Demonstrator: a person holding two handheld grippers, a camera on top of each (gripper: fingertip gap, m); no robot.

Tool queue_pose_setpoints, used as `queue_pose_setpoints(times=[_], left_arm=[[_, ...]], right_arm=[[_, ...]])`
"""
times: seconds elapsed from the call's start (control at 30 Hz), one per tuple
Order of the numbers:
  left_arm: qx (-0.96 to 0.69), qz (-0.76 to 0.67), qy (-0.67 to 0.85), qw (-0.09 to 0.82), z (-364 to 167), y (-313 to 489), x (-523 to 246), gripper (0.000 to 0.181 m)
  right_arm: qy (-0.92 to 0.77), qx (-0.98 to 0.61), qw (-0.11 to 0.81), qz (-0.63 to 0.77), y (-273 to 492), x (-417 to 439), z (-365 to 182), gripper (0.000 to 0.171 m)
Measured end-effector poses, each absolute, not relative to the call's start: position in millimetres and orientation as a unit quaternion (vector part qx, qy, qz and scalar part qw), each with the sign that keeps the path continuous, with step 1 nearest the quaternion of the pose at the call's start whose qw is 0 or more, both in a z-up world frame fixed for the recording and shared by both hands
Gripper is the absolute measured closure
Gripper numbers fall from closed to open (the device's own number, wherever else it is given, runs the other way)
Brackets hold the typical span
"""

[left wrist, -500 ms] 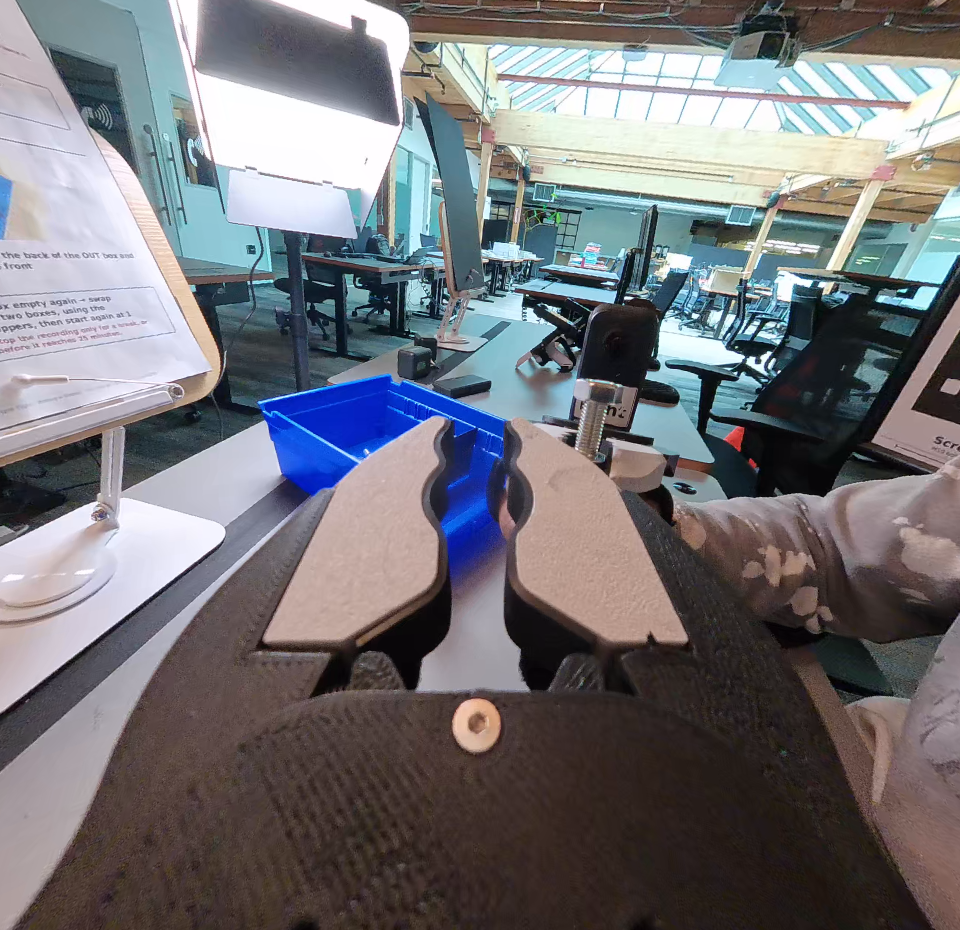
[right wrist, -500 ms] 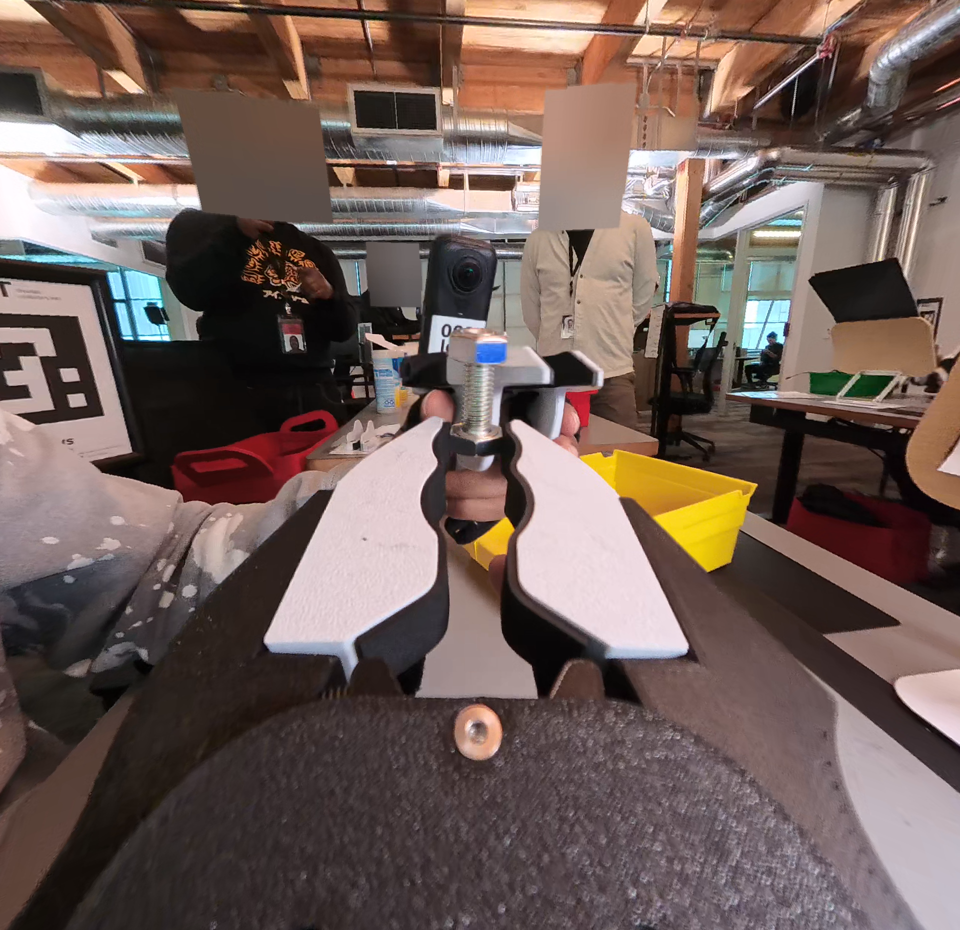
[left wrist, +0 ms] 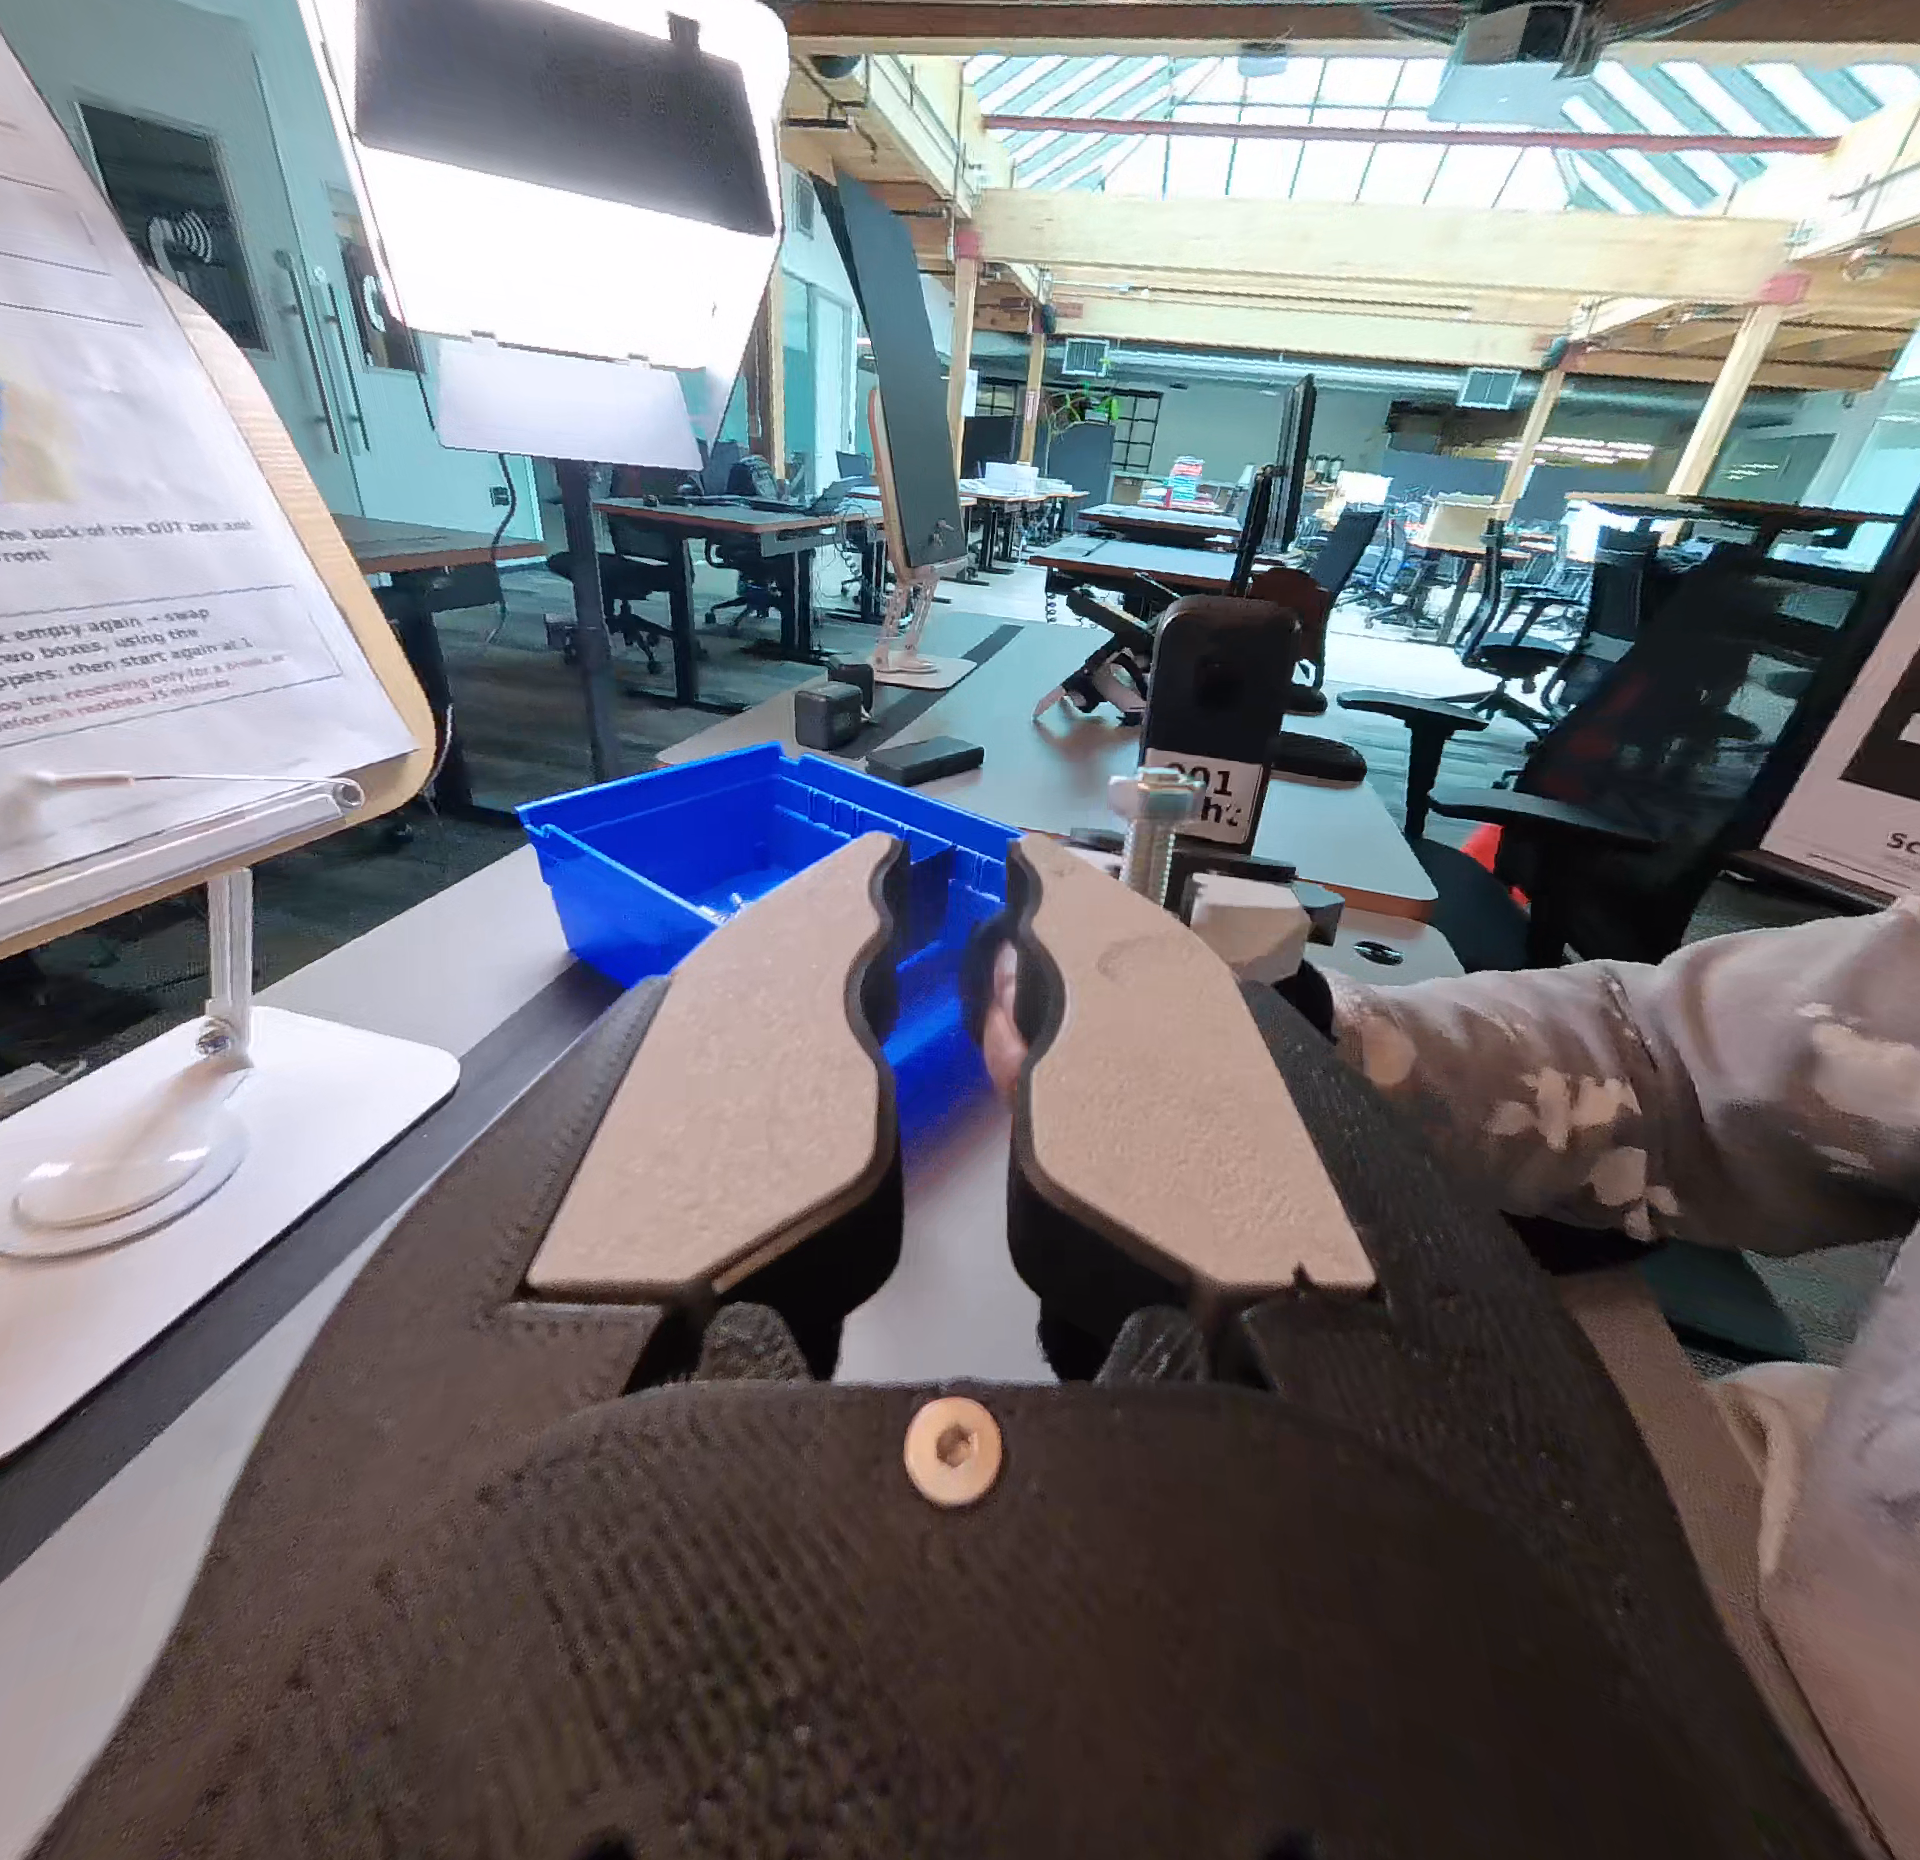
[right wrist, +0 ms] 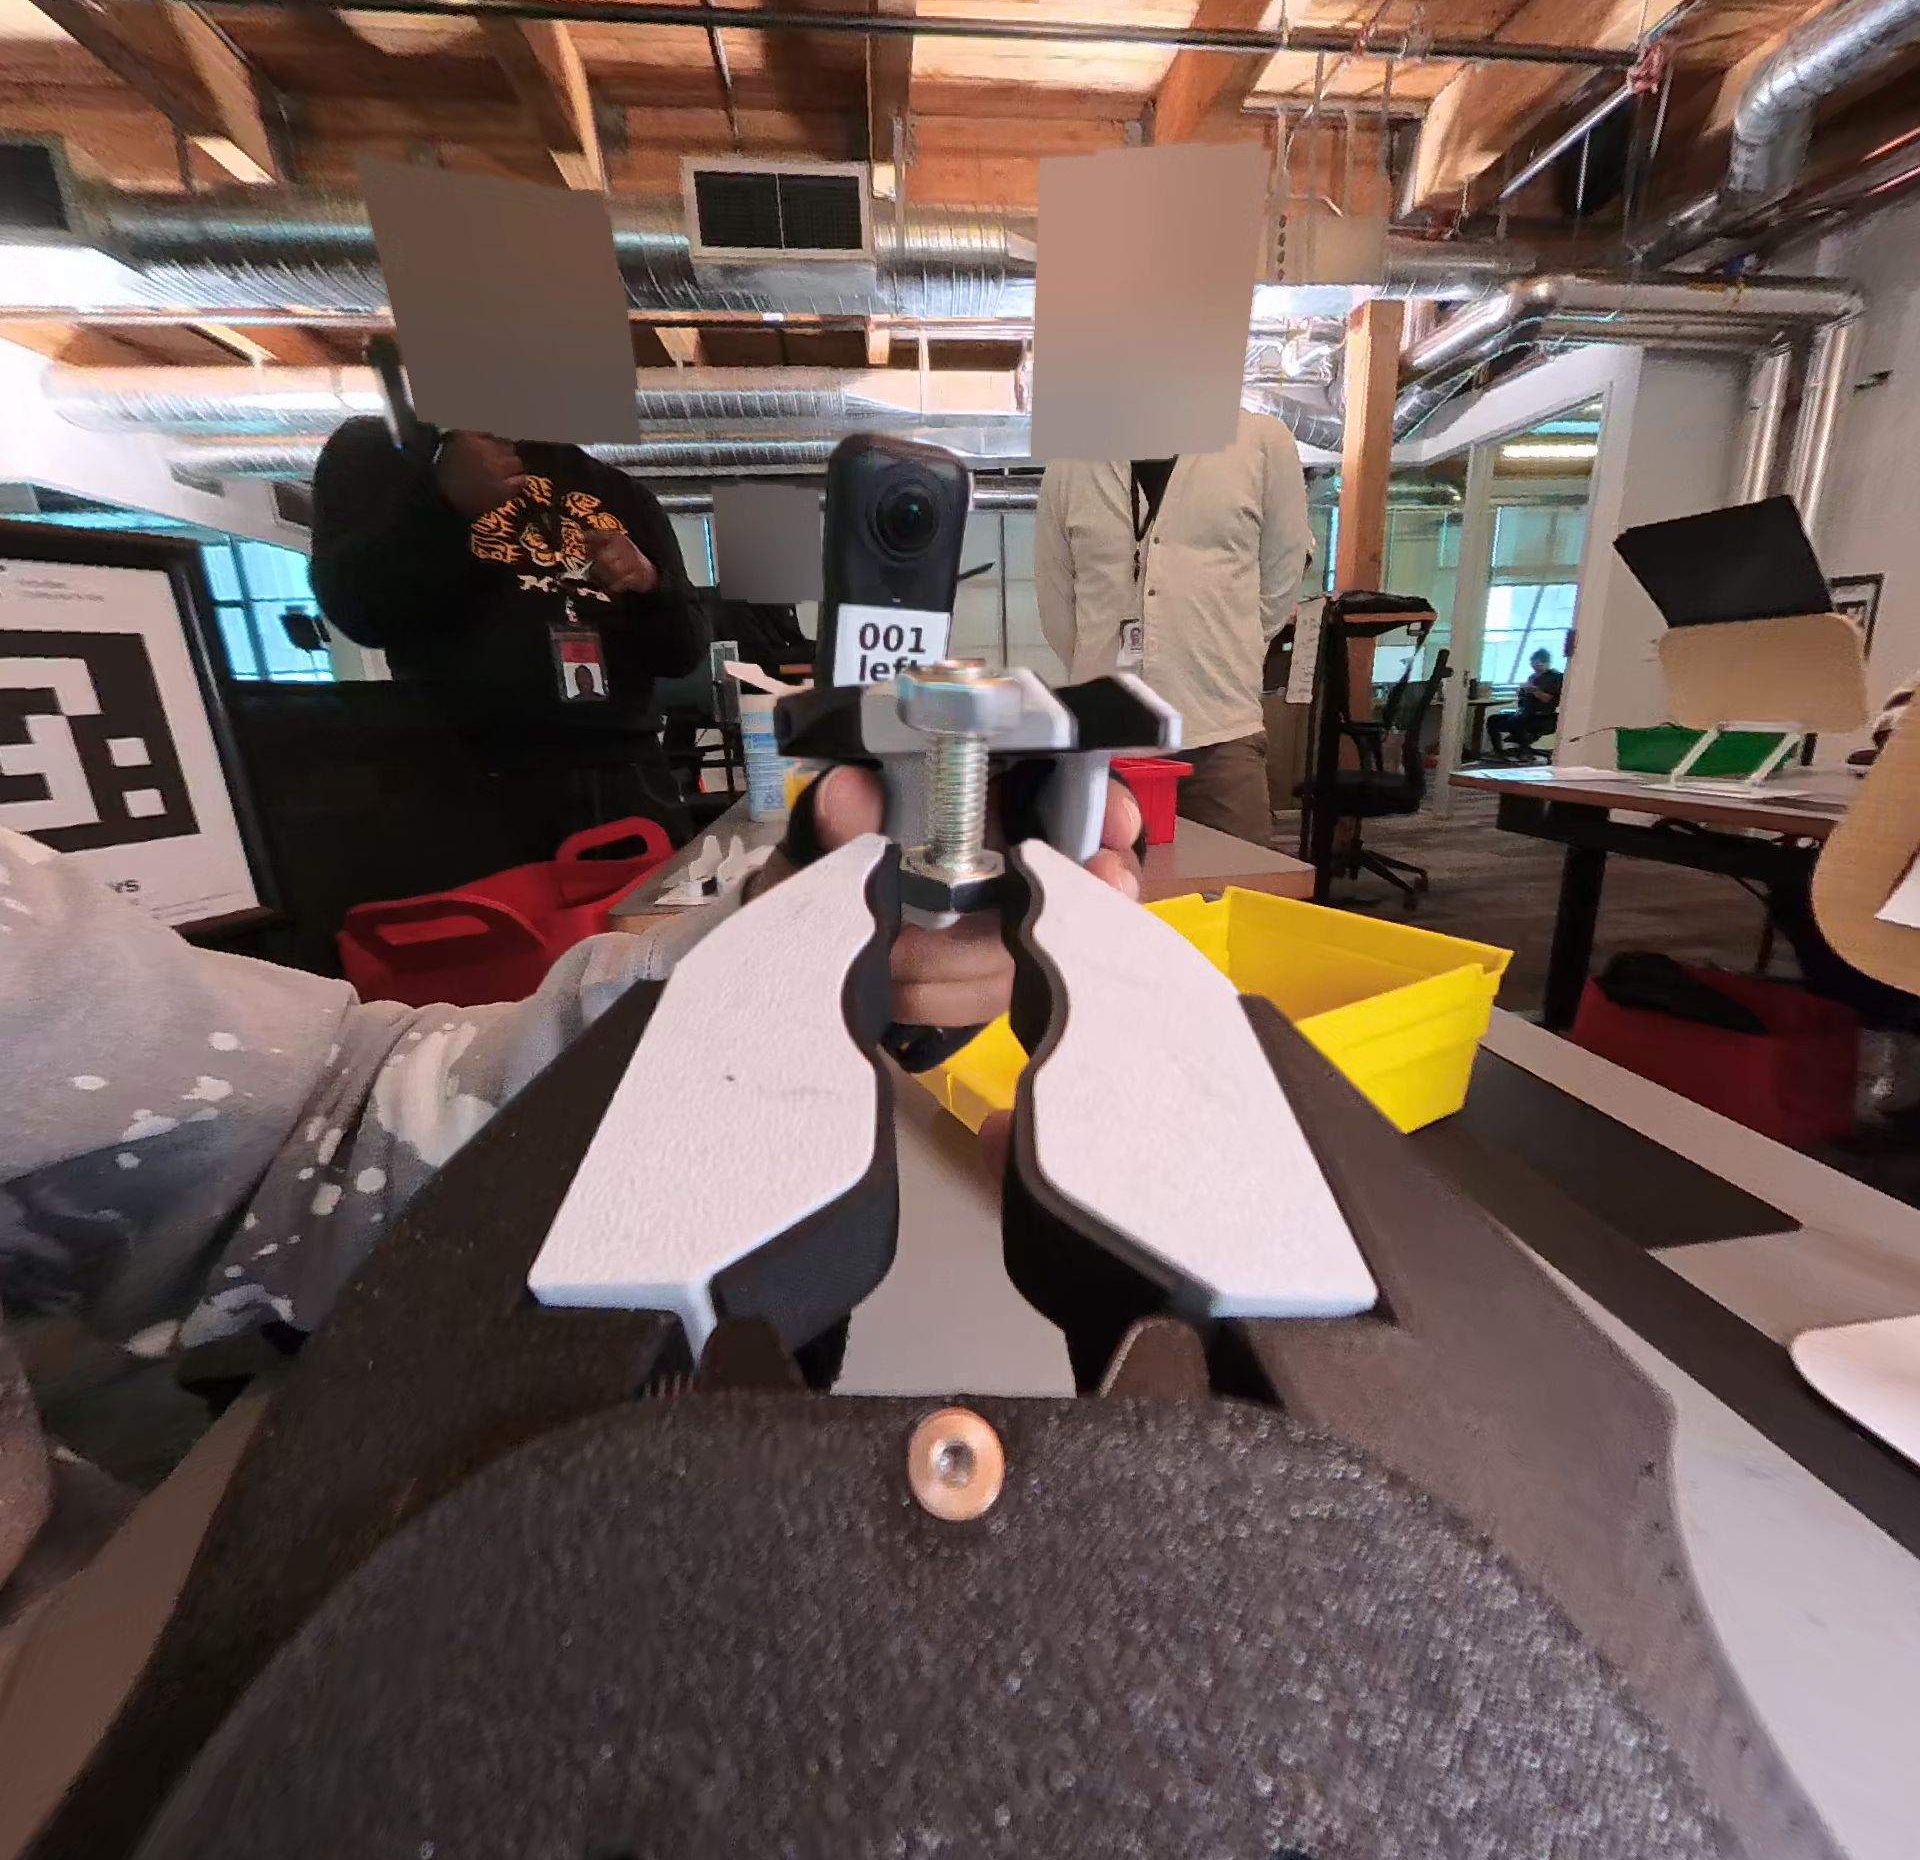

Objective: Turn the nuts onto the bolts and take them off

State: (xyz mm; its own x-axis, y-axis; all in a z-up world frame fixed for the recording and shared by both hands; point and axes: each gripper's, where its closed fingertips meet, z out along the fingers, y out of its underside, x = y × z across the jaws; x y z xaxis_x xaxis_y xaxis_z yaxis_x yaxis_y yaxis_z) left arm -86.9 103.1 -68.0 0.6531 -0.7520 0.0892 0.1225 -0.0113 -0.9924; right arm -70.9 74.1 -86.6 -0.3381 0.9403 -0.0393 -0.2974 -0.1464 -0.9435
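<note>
The right gripper clamped a hex nut at its fingertips – the bolt stood upright from it, head up. The left gripper hung beside the bolt above a blue bin, jaws narrowly apart – gripping nothing.

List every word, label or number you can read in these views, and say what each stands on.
I do not quote writing, so here is what bears it.
White label on the black camera: short, legible.
Printed sheet on the white stand: partly blurred.
Marker poster, far left: small caption, cut off.
Badge on a black top: too small.
Orange print on that top: unreadable.
</note>
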Motion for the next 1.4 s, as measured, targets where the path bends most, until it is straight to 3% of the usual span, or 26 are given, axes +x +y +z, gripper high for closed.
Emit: queue_pose_setpoints(times=[0.37,0.4,0.43,0.87,0.9,0.93,1.33,1.37,1.4], left_arm=[[-0.616,-0.364,0.293,0.634,-68,91,-65,0.145],[-0.617,-0.372,0.286,0.632,-66,91,-68,0.147],[-0.626,-0.36,0.265,0.639,-66,97,-77,0.16],[-0.614,-0.387,0.279,0.629,-65,91,-66,0.148],[-0.626,-0.374,0.256,0.635,-66,97,-74,0.164],[-0.639,-0.344,0.236,0.646,-68,105,-85,0.165],[-0.62,-0.381,0.286,0.624,-66,89,-62,0.147],[-0.623,-0.387,0.282,0.619,-66,89,-64,0.147],[-0.631,-0.377,0.267,0.624,-65,93,-71,0.159]], right_arm=[[-0.474,-0.365,0.467,0.652,74,-77,-93,0.153],[-0.469,-0.358,0.465,0.66,74,-75,-90,0.153],[-0.464,-0.346,0.462,0.672,74,-71,-87,0.153],[-0.467,-0.356,0.469,0.66,74,-74,-88,0.153],[-0.461,-0.348,0.467,0.67,74,-71,-85,0.153],[-0.458,-0.334,0.462,0.683,72,-67,-81,0.153],[-0.466,-0.356,0.47,0.659,73,-74,-87,0.153],[-0.463,-0.352,0.468,0.665,73,-72,-86,0.153],[-0.456,-0.343,0.466,0.676,74,-69,-83,0.153]])
